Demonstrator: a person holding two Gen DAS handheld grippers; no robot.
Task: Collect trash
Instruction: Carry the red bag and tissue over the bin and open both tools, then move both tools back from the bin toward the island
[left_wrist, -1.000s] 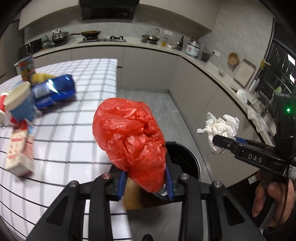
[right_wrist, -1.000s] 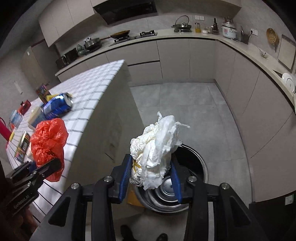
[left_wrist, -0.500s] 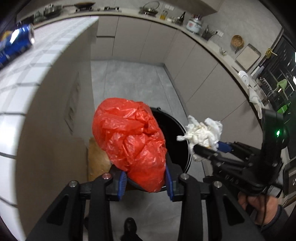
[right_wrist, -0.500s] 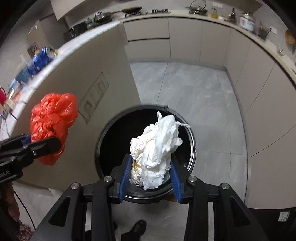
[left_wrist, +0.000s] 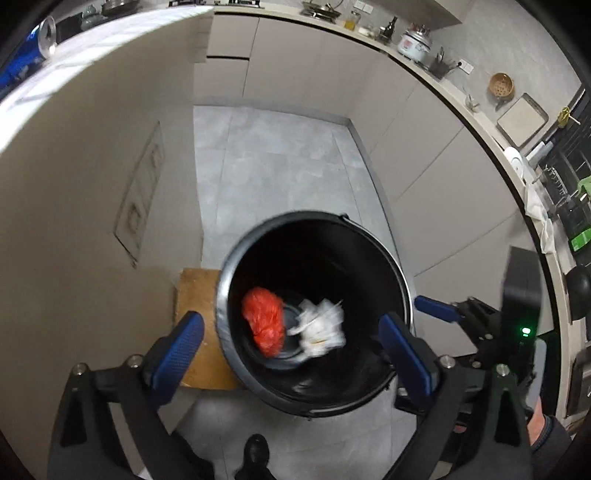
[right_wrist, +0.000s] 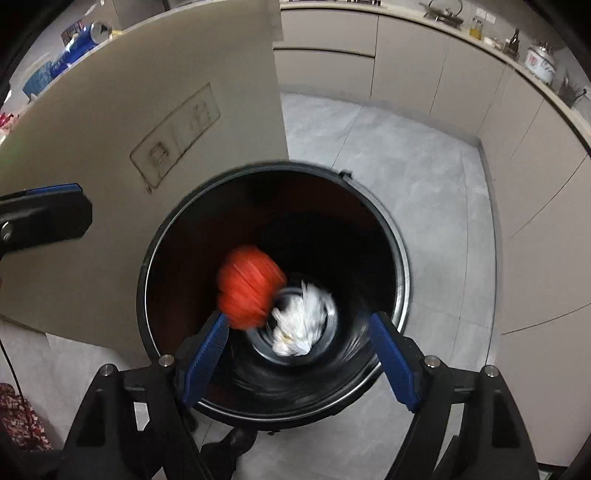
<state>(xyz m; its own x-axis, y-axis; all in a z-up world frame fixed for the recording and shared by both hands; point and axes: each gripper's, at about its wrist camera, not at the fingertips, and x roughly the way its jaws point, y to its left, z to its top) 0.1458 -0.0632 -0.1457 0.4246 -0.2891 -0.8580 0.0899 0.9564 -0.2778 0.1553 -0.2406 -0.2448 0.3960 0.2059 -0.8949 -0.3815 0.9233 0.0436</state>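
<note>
A black round trash bin (left_wrist: 402, 284) stands on the grey floor beside the counter's end panel; it also shows in the right wrist view (right_wrist: 400, 258). Inside it are a crumpled red plastic bag (left_wrist: 264, 319) (right_wrist: 249, 286) and a wad of white paper (left_wrist: 321, 328) (right_wrist: 303, 321), both motion-blurred. My left gripper (left_wrist: 291, 345) is open and empty above the bin's mouth. My right gripper (right_wrist: 299, 354) is open and empty above the bin too. The right gripper shows at the right of the left wrist view (left_wrist: 437, 310); a left finger (right_wrist: 44, 212) shows at the left of the right wrist view.
The counter's beige end panel (left_wrist: 92, 166) rises left of the bin. A wooden board (left_wrist: 197, 295) lies on the floor against it. A blue can (left_wrist: 26, 55) and other items lie on the tiled countertop (right_wrist: 77, 40). Kitchen cabinets (left_wrist: 424, 166) line the right side.
Both grippers opened over the bin. The red bag and the white paper wad left the jaws and dropped into the bin.
</note>
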